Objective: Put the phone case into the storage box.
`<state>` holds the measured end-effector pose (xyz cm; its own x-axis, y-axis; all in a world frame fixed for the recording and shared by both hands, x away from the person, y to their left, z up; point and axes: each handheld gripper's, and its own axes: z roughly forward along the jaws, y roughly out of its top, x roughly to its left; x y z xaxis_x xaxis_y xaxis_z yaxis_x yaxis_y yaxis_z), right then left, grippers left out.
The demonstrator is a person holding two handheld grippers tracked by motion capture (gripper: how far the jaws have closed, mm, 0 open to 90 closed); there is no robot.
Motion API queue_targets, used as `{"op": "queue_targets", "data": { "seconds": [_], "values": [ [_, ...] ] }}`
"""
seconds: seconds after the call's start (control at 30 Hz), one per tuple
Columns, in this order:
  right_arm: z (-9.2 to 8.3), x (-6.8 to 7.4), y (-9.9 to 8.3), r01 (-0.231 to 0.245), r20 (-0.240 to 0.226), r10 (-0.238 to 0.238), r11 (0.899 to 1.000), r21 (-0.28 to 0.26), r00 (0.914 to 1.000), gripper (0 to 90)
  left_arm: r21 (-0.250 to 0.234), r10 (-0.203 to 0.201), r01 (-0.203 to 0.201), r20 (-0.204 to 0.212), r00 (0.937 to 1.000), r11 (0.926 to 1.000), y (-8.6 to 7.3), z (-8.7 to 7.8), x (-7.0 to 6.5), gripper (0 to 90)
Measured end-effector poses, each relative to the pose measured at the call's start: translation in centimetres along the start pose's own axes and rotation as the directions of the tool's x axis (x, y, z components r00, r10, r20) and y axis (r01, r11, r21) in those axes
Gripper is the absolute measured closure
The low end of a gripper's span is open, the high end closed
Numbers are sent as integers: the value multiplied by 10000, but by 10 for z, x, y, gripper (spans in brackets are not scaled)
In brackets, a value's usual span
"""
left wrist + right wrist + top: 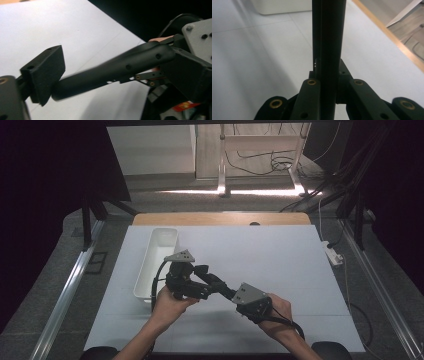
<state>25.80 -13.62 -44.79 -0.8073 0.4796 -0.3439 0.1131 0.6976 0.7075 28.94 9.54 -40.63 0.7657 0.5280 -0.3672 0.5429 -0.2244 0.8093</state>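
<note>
Near the table's front edge a person's hands hold both grippers, tips meeting. My left gripper (204, 281) points right and stands open. One of its black pads (43, 75) shows at the left of the left gripper view. My right gripper (214, 280) points up-left with its jaws shut together into one black bar (328, 25), nothing visible between them. That bar's fingers (112, 70) reach between the left jaws, their tip beside the left pad; whether it touches the pad I cannot tell. The right gripper's grey plate (250, 293) faces up.
A long white bin (156, 262) stands just behind the left gripper, at the left of the white table cover (280, 265). The wooden table edge (220, 218) runs along the back. A power strip (334, 255) lies off the right side.
</note>
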Motion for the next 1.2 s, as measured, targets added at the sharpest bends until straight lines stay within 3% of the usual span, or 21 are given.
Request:
{"op": "queue_targets", "data": {
  "seconds": [0.2, 0.33, 0.47, 0.53, 0.6, 0.67, 0.7, 0.77, 0.9, 1.1, 1.2],
  "values": [
    [0, -5, -2, -363, -331, 370, 9991, 205, 9988, 843, -23, 651, -652, -317, 9974, 9979, -1, -4, 0, 30],
    [-2, -13, -5, -957, -922, 975, 9951, 235, 9910, 843, -107, 1081, -1088, -521, 9928, 9940, -1, -10, 3, 20],
    [-4, -20, -9, -1595, -1536, 1603, 9870, 177, 9750, 843, -219, 1287, -1301, -595, 9899, 9913, -2, -16, 6, 15],
    [-6, -23, -10, -1973, -1867, 1951, 9803, 73, 9629, 843, -224, 1361, -1376, -581, 9890, 9902, -3, -18, 8, 8],
    [-7, -26, -12, -2115, -2025, 2077, 9774, 28, 9570, 843, -208, 1412, -1427, -615, 9881, 9896, -4, -20, 10, 6],
    [-8, -29, -14, -2390, -2360, 2300, 9710, -98, 9441, 842, -192, 1448, -1464, -680, 9871, 9890, -5, -22, 12, 0],
    [-8, -29, -14, -2390, -2360, 2300, 9710, -98, 9441, 842, -192, 1448, -1464, -680, 9871, 9890, -5, -22, 12, 0],
    [-9, -31, -15, -2739, -2743, 2569, 9614, -248, 9267, 843, -209, 1453, -1467, -580, 9877, 9890, -7, -23, 15, 0],
    [-12, -34, -18, -3059, -3148, 2769, 9510, -459, 9079, 843, -198, 1338, -1351, -572, 9894, 9906, -9, -25, 18, 0],
    [-14, -35, -20, -3239, -3442, 2825, 9437, -679, 8954, 843, -85, 1396, -1405, -689, 9878, 9900, -10, -25, 19, 11],
    [-15, -34, -20, -3229, -3515, 2779, 9434, -752, 8940, 843, -56, 1444, -1454, -842, 9859, 9894, -10, -26, 18, 92]
  ]
}}
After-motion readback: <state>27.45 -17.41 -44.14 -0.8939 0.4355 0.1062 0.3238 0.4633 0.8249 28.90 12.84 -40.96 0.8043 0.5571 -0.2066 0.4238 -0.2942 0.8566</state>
